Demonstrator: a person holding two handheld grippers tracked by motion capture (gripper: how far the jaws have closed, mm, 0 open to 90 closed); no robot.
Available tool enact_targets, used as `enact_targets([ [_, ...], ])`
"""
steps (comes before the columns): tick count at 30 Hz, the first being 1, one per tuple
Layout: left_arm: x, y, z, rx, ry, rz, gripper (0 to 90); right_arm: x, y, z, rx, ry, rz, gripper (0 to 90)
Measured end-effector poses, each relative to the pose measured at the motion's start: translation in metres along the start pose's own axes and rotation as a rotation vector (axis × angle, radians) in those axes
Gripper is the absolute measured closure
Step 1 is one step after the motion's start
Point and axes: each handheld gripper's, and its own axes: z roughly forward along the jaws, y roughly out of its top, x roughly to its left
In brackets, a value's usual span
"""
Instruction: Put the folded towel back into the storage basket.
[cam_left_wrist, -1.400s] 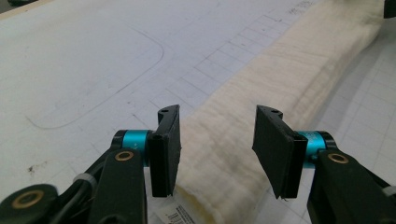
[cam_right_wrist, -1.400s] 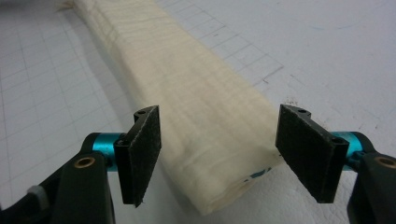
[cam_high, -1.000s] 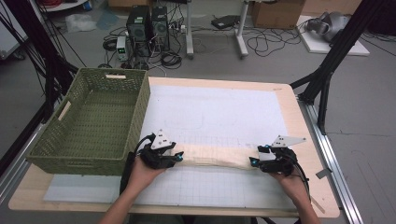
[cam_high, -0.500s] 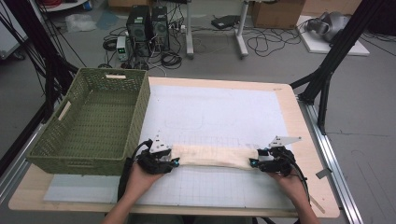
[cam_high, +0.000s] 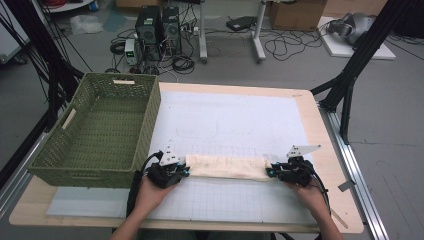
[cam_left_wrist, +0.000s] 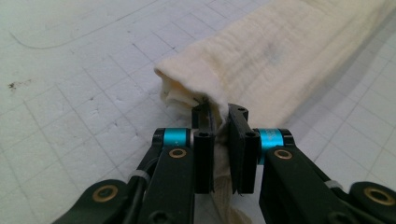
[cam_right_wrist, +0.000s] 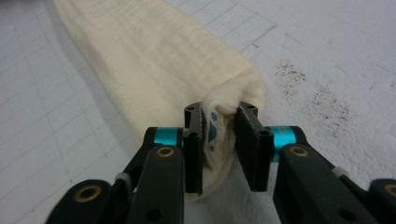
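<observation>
A cream cloth (cam_high: 227, 167), folded into a long narrow band, is laid flat on the white gridded mat (cam_high: 235, 125) that covers the wooden table (cam_high: 325, 150). The band is stretched parallel to the near edge of the table, in the near half of the mat, about midway between the left and right edges.

The left end of the cloth is held by the left gripper (cam_high: 186, 172). In the left gripper view the left gripper (cam_left_wrist: 220, 122) is seen with its jaws drawn close together, and a bunch of the fabric is pressed between them. The jaws have just been closing, and the cloth (cam_left_wrist: 275, 60) is clamped there; its folded end stands open just beyond the jaw tips.

The right end is taken by the right gripper (cam_high: 270, 173). In the right gripper view the right gripper (cam_right_wrist: 220, 116) is shown with its jaws also just closed on the fabric, and the rounded end of the cloth (cam_right_wrist: 154, 51) is pinched between the black pads. A few dark specks are seen on the mat beside this end.

Both grippers are kept low at the mat, each held by a hand that comes from the near edge.

A green woven basket (cam_high: 100, 130) is placed at the left edge of the table, just beside the left gripper. It is not touched by the cloth.
</observation>
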Motion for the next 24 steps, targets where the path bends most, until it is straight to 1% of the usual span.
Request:
enact_targets([
  [3,-0.002,0.0,-0.004,0.006,0.011,0.013,82.8,0.0,0.001,-0.001,0.002,0.006,-0.019,79.0],
  [6,-0.006,-0.001,-0.01,0.003,0.026,0.014,83.1,0.0,0.004,-0.001,-0.004,0.011,-0.019,79.5],
  [9,-0.009,-0.004,-0.019,0.01,0.041,0.02,83.2,0.0,0.009,-0.001,-0.026,0.022,-0.021,79.5],
  [10,-0.01,-0.006,-0.023,0.013,0.048,0.025,83.2,0.001,0.011,0.0,-0.028,0.033,-0.017,79.4],
  [14,-0.016,-0.013,-0.038,0.029,0.057,0.041,83.2,0.006,0.019,0.005,-0.019,0.061,-0.031,79.2],
  [17,-0.018,-0.021,-0.047,0.037,0.056,0.037,83.1,0.011,0.023,0.009,-0.021,0.082,-0.041,78.4],
  [19,-0.017,-0.026,-0.05,0.039,0.051,0.024,83.0,0.013,0.024,0.013,-0.009,0.084,-0.046,75.5],
  [20,-0.017,-0.028,-0.05,0.041,0.046,0.021,82.6,0.013,0.024,0.016,0.009,0.068,-0.053,71.3],
  [21,-0.016,-0.029,-0.05,0.041,0.046,0.021,81.9,0.014,0.023,0.018,0.037,0.042,-0.058,68.5],
  [22,-0.016,-0.029,-0.049,0.038,0.048,0.019,81.0,0.013,0.023,0.019,0.039,0.046,-0.058,66.1],
  [23,-0.016,-0.029,-0.049,0.031,0.051,0.018,78.9,0.013,0.023,0.017,0.021,0.049,-0.05,64.2],
  [24,-0.016,-0.028,-0.05,0.021,0.054,0.013,74.5,0.013,0.024,0.013,0.0,0.039,-0.047,63.6],
])
